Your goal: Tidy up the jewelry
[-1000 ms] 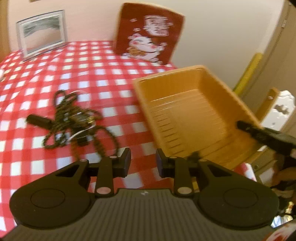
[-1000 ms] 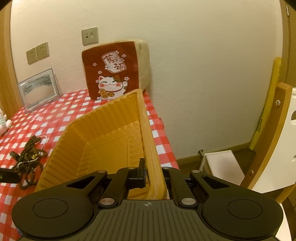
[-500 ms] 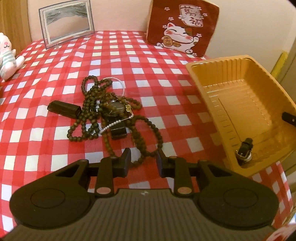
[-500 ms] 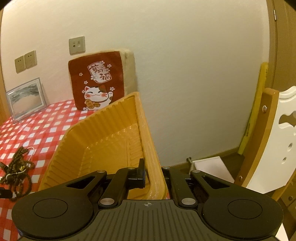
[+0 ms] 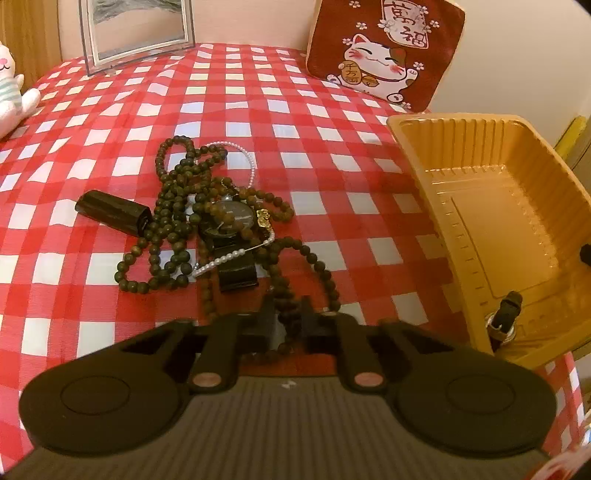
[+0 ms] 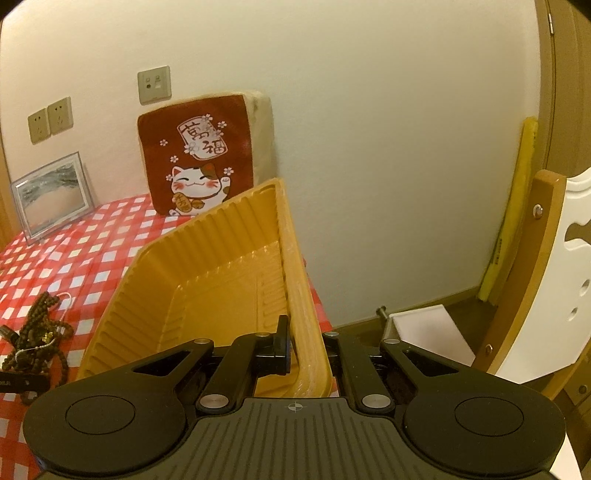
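A tangle of dark bead strands lies on the checked cloth with a watch, a white pearl strand and a black case. My left gripper is open, low over the cloth, with a loop of the beads between its fingers. The orange tray stands to the right with a small dark ring-like piece inside. My right gripper is shut on the tray's near right wall. The beads also show at the left in the right wrist view.
A red lucky-cat cushion and a framed picture stand at the back by the wall. A white plush toy sits at the far left. A wooden and white chair stands right of the table.
My left gripper has swung from the tray to the bead pile and come down over a bead loop. A small dark piece now lies in the tray. The right gripper keeps its hold.
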